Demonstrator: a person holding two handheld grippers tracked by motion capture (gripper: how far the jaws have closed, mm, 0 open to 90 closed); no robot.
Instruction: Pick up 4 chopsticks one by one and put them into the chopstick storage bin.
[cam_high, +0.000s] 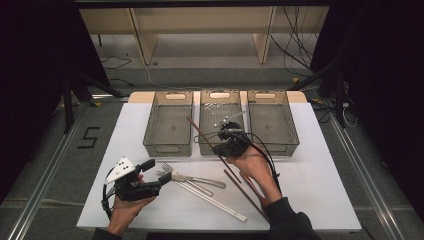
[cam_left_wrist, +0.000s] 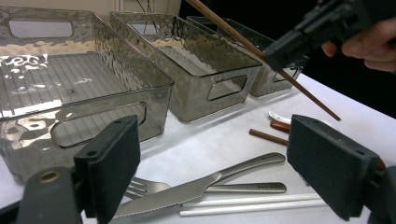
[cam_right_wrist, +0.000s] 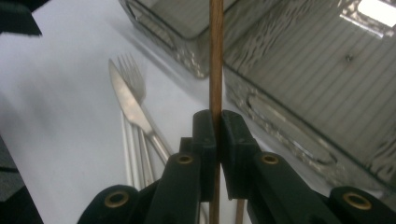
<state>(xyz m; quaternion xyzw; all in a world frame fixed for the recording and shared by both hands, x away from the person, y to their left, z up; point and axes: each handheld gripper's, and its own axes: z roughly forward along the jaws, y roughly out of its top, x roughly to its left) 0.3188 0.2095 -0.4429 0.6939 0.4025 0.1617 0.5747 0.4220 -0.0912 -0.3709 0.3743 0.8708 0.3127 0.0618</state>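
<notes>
A person's right hand holds my right gripper (cam_high: 218, 146) above the table in front of the middle bin (cam_high: 220, 97). It is shut on a brown chopstick (cam_high: 200, 131), which shows pinched between the pads in the right gripper view (cam_right_wrist: 215, 56) and slants up past the bins in the left gripper view (cam_left_wrist: 243, 42). At the lower left, my left gripper (cam_high: 156, 170) is open with nothing between its pads (cam_left_wrist: 109, 163), pointing at a fork (cam_high: 167, 167) and a knife (cam_left_wrist: 187, 191). A second brown chopstick (cam_high: 245, 192) lies on the table.
Three clear grey bins stand in a row at the back: left (cam_high: 169, 97), middle, and right (cam_high: 270, 97). A pair of white chopsticks (cam_high: 212, 202) lies near the front edge. A small white and brown utensil (cam_left_wrist: 279, 120) lies beyond the cutlery.
</notes>
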